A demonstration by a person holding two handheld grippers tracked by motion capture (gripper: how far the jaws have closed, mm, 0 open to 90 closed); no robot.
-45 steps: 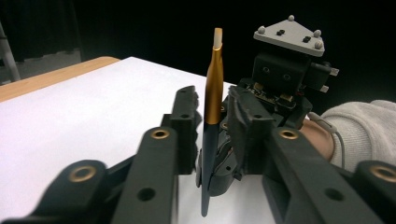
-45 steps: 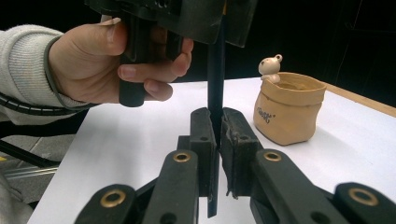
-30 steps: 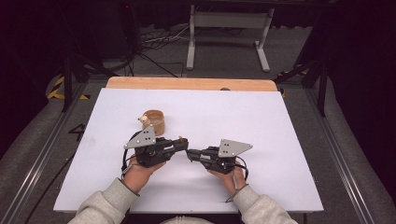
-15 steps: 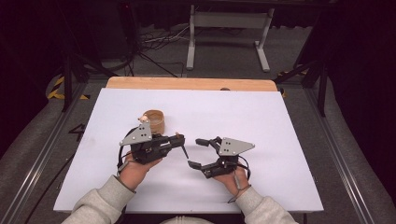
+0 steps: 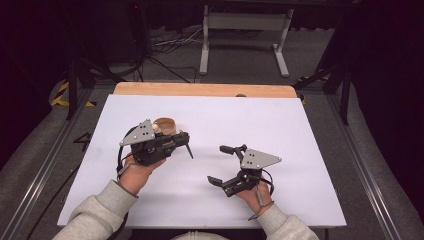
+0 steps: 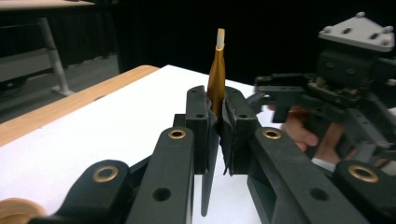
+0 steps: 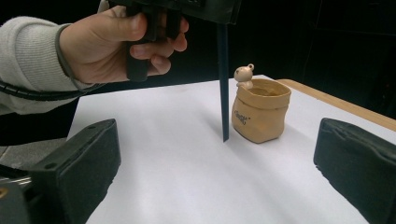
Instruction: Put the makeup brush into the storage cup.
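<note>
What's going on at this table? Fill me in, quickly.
A person at a white table works a claw in each hand. The left claw is shut on a slim pen-like stick, gold above the pads and dark below, held upright with its tip just above the table, beside a small tan pot with a little figure on its rim. The right claw has just been opening and now stands wide with nothing between its pads, apart from the stick. It looks like a handover to the left.

- White table sheet (image 5: 310, 150) spreads across the middle.
- Wooden table edge (image 5: 205, 90) runs along twelve o'clock.
- Grey metal stand (image 5: 245, 30) and loose cables (image 5: 165, 45) lie beyond, on the floor.
</note>
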